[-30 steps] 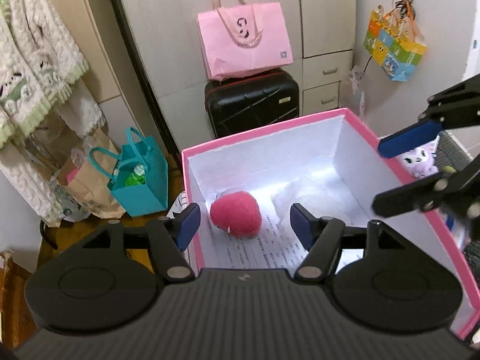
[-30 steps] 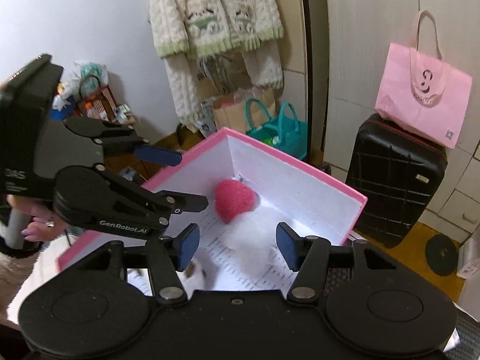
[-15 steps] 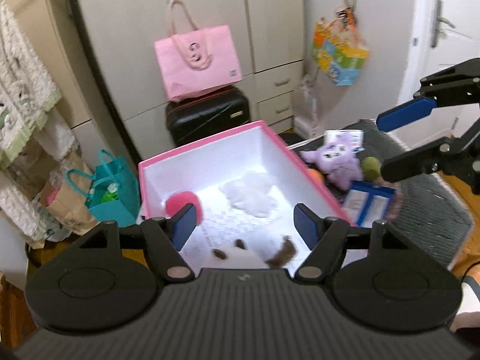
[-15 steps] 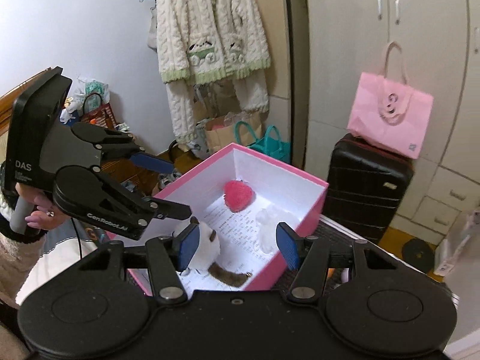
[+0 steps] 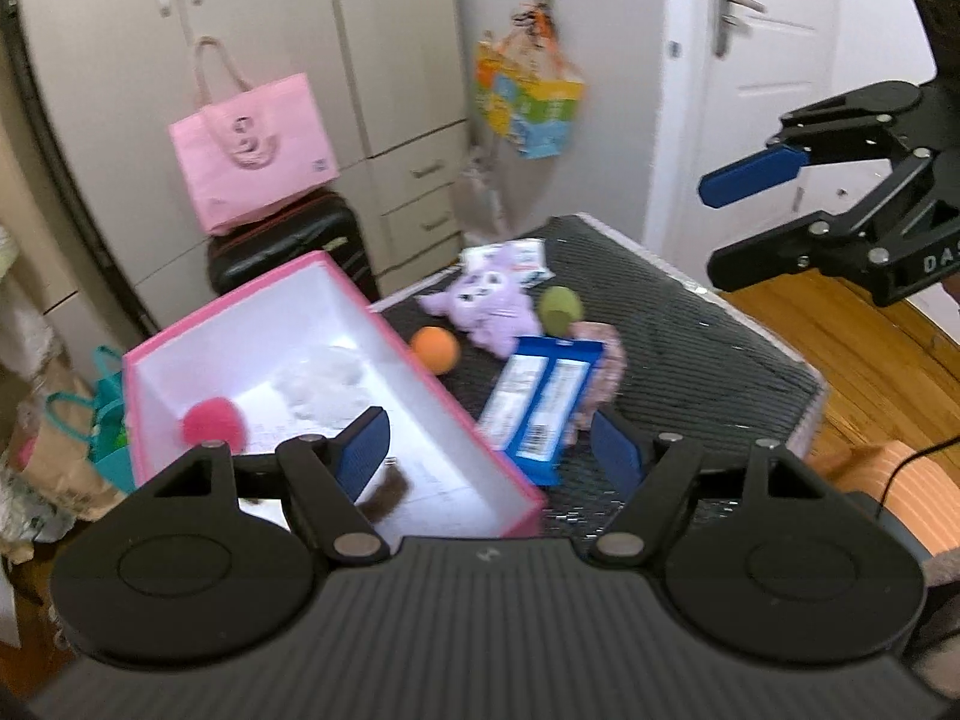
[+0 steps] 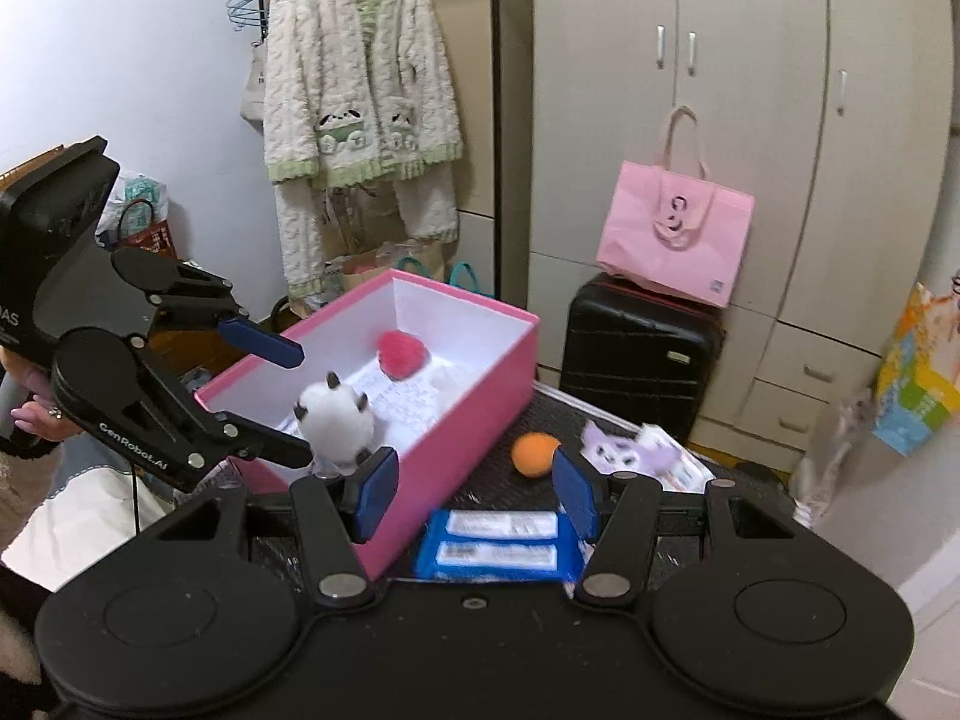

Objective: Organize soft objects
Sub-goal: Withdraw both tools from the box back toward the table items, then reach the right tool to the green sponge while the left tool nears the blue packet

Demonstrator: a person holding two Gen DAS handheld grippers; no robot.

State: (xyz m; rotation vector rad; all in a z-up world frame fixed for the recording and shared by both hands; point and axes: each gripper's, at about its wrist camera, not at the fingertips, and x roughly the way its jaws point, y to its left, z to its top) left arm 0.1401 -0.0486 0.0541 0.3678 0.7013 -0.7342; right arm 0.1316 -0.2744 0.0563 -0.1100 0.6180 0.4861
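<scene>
A pink box stands on a dark mat. It holds a pink pompom, a white fluffy piece and a white-and-brown plush. On the mat lie an orange ball, a purple plush, a green ball and a blue packet. My left gripper is open and empty above the box's near right corner. My right gripper is open and empty above the packet.
A black suitcase with a pink tote bag stands against the wardrobe. A cardigan hangs at the left. Teal bags sit on the floor beside the box. A white door is at the right.
Both grippers have pulled back and up from inside the box and swung right. The mat with its toys has come into view. The white-and-brown plush now lies in the box.
</scene>
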